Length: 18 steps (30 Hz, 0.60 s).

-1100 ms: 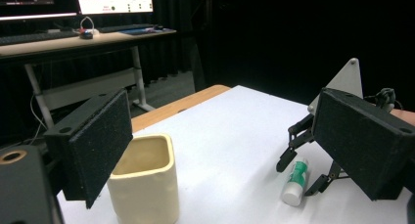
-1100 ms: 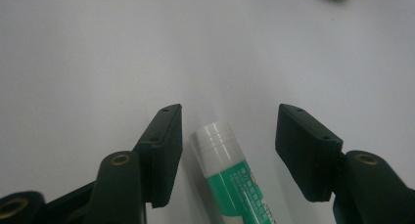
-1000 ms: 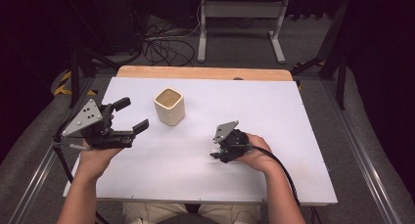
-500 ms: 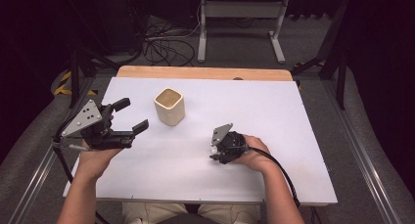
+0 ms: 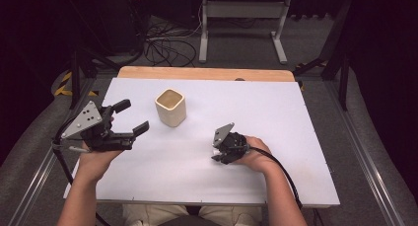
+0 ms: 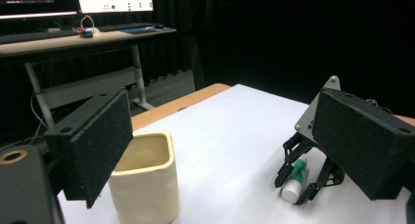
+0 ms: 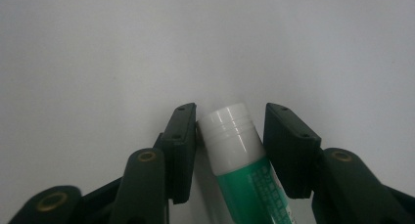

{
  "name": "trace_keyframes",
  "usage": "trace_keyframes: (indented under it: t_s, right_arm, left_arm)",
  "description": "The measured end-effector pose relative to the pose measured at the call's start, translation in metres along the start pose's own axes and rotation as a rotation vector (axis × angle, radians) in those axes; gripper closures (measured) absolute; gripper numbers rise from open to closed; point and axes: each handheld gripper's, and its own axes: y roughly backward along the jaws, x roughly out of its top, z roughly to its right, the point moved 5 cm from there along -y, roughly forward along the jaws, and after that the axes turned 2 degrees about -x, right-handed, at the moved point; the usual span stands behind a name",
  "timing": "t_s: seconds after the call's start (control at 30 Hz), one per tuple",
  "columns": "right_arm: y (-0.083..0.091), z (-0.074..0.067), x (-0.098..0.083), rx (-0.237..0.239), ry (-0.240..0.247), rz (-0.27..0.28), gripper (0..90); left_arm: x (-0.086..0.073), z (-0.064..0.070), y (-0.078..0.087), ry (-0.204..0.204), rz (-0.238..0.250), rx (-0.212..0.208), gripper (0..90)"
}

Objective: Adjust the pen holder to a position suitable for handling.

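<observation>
White table (image 7: 98, 48) — glue stick (image 7: 240, 170) lies between right gripper's (image 7: 230, 150) closing jaws.

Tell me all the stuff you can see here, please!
cup: one, cream, square-sided, open and upright on the table's far left part.
glue stick: one, green with a white cap, lying on the table between the right gripper's jaws.
table: one, white top with a wooden strip along the far edge.
metal stand: one, grey, on the floor beyond the table.
cables: a black tangle on the floor beyond the table.
desk with screens: one, far off in the left gripper view.
left gripper: one, black, jaws open and empty, near the cup.
right gripper: one, black, jaws have just been closing around the glue stick; a slight gap shows on one side.
</observation>
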Motion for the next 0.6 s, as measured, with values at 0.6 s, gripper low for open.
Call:
trace_keyframes:
  t_s: [0.6]
  right_arm:
    - [0.0021,0.0047,0.0018,0.027,-0.026,0.023,61.3]
  left_arm:
    - [-0.0016,0.0007,-0.0004,-0.005,-0.008,-0.006,9.7]
